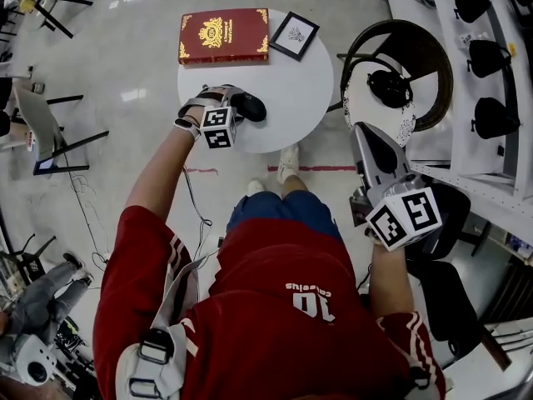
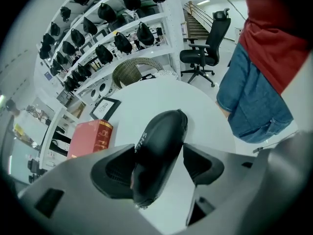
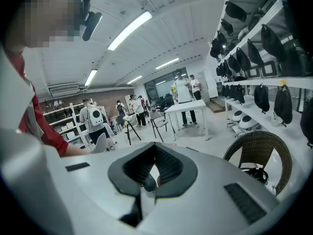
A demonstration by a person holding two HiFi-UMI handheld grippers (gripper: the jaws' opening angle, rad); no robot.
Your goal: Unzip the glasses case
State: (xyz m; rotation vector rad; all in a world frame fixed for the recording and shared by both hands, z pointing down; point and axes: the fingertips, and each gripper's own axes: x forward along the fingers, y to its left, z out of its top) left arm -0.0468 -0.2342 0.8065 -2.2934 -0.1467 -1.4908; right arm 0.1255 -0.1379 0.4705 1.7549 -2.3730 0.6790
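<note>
Glasses case (image 2: pixel 159 151): black, lying on the round white table (image 1: pixel 291 82), zip apparently shut, so the whole unzipping is left to do. My left gripper (image 2: pixel 161 166): jaws spread, straddling the case, no grip. My right gripper (image 3: pixel 152 173): clenched empty, held off the table.

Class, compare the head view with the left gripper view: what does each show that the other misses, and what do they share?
Only the head view: the right gripper, held off to the side of the round table. Only the left gripper view: the left gripper seen along its jaws, which stand apart with the glasses case between them. Both: the case, the red book and the framed picture on the table.
</note>
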